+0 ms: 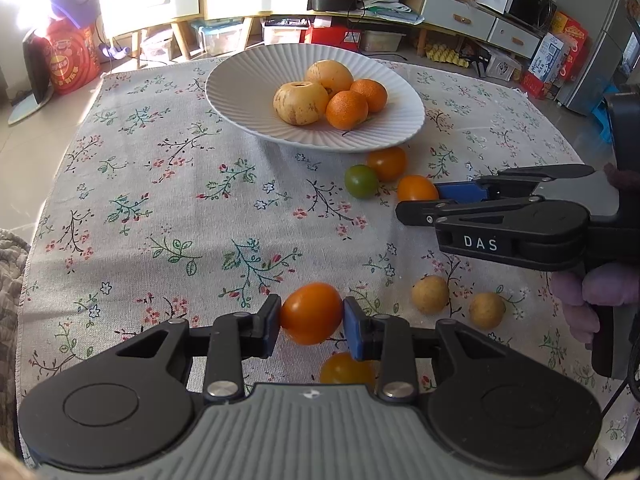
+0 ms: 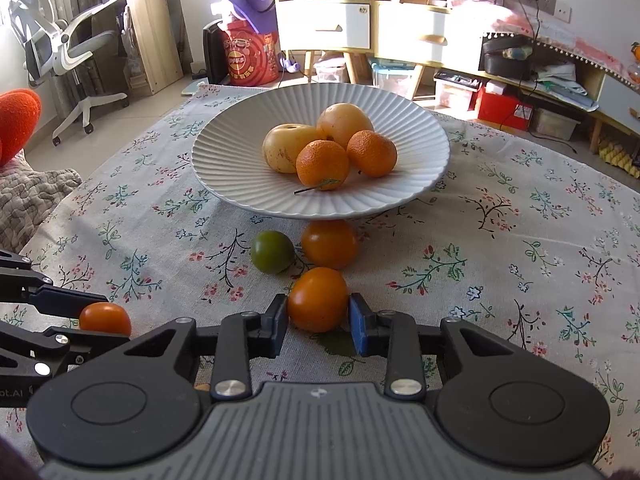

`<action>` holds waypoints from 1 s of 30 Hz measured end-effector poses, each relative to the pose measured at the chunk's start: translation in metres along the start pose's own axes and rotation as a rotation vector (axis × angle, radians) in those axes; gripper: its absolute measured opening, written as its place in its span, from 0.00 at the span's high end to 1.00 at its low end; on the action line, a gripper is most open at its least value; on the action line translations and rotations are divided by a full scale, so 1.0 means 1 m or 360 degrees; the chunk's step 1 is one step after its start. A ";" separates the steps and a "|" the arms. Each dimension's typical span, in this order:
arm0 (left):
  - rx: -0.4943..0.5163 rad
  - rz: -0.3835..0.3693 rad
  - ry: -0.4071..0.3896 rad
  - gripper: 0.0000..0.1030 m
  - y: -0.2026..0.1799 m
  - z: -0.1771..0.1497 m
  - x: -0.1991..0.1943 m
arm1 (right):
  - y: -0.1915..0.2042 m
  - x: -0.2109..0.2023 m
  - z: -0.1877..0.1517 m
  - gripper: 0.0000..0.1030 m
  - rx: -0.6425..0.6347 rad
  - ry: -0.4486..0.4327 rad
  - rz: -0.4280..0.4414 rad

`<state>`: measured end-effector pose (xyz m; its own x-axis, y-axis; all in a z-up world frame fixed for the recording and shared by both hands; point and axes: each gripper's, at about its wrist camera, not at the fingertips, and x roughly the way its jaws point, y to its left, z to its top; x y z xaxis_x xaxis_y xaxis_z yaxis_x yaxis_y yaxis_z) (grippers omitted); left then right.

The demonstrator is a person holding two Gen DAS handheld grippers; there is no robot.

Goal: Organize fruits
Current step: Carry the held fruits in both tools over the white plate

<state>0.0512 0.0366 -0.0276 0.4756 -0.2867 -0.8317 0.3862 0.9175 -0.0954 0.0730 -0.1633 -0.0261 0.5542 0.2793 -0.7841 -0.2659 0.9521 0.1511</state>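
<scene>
Plate (image 2: 224, 168) holds two pears (image 2: 282, 148) and two mandarins (image 2: 322, 164); left tongs (image 1: 311, 316) and right tongs (image 2: 318, 312) each grip an orange tomato (image 1: 311, 312).

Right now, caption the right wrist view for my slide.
Right gripper clamps a small orange tomato before a ribbed white plate of fruit.
</scene>
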 end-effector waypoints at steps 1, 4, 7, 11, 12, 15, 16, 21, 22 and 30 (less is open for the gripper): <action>0.0000 0.0002 -0.0001 0.68 0.000 0.001 0.000 | 0.000 0.000 0.000 0.72 -0.0001 0.0001 0.0001; 0.0003 0.0006 -0.0004 0.68 -0.002 0.002 0.000 | 0.000 -0.002 0.001 0.72 0.0000 0.0006 0.0012; 0.0010 0.0009 -0.0013 0.68 -0.003 0.004 0.000 | 0.002 -0.005 0.003 0.72 -0.0004 -0.0002 0.0028; 0.0017 0.0014 -0.0029 0.68 -0.004 0.007 -0.001 | 0.004 -0.008 0.005 0.72 -0.0006 -0.0009 0.0047; 0.0018 0.0015 -0.0033 0.68 -0.004 0.007 -0.001 | 0.004 -0.009 0.005 0.72 -0.0005 -0.0012 0.0050; 0.0018 0.0020 -0.0044 0.68 -0.003 0.010 -0.001 | 0.005 -0.012 0.007 0.72 0.0000 -0.0021 0.0061; 0.0017 0.0021 -0.0047 0.68 -0.003 0.011 -0.001 | 0.005 -0.013 0.008 0.72 0.0003 -0.0025 0.0064; 0.0006 0.0031 -0.0079 0.68 -0.002 0.018 -0.001 | 0.005 -0.019 0.011 0.72 0.0022 -0.0053 0.0081; 0.0002 0.0032 -0.0088 0.68 -0.002 0.020 -0.002 | 0.005 -0.020 0.012 0.72 0.0025 -0.0057 0.0084; -0.0049 0.0039 -0.0187 0.68 0.004 0.034 -0.006 | 0.000 -0.028 0.019 0.72 0.0076 -0.0104 0.0110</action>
<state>0.0769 0.0322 -0.0040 0.5744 -0.2927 -0.7644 0.3499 0.9321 -0.0940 0.0722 -0.1683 0.0067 0.5864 0.3503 -0.7303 -0.2682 0.9348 0.2330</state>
